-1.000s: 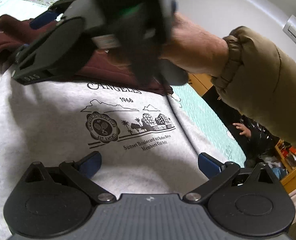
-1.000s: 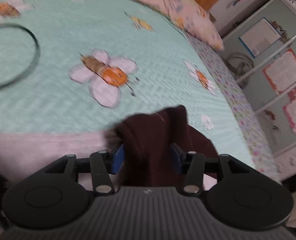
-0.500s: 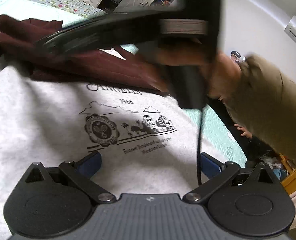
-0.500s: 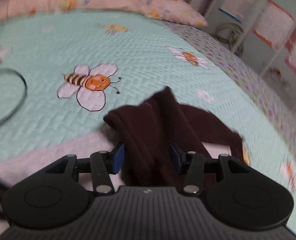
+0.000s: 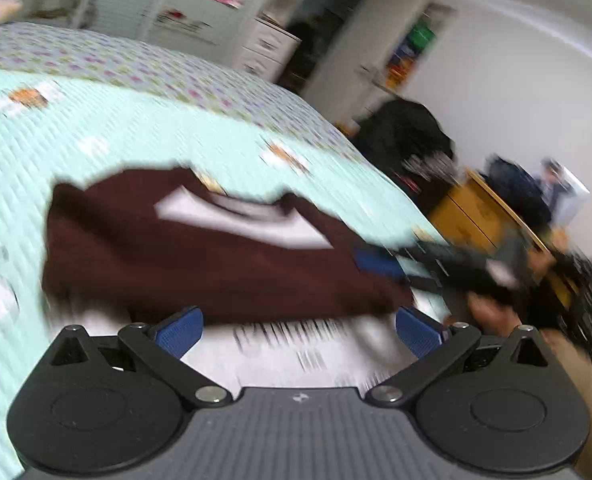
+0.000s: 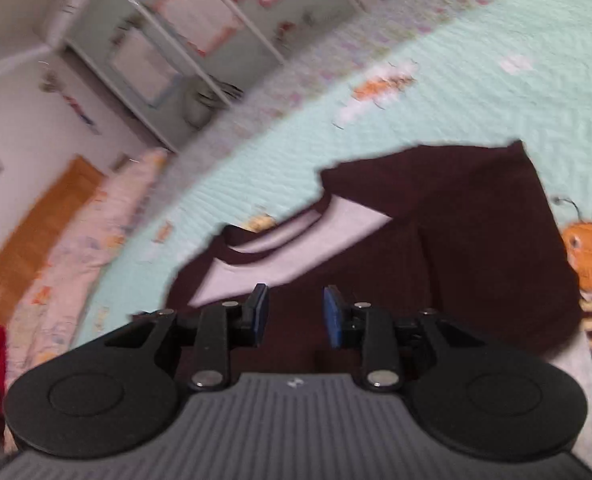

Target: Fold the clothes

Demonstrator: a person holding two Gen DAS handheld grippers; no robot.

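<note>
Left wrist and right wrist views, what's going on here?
A person with two handheld grippers is folding a grey sweatshirt with maroon sleeves on a mint bee-print quilt. A maroon sleeve lies folded across its upper part. The left gripper is wide open over the printed chest; the right gripper is partly open above the maroon fabric. Both views are motion-blurred.

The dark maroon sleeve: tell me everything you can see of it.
The dark maroon sleeve looks like soft knit cloth, part of a grey sweatshirt with a maroon-trimmed collar. It lies folded across the chest, covering the top of the black print, on a mint quilted bedspread with bee pictures. The right gripper hovers over it, jaws parted with sleeve cloth seen between them; whether it grips is unclear. The left gripper is wide open above the print. Both views are motion-blurred.
</note>
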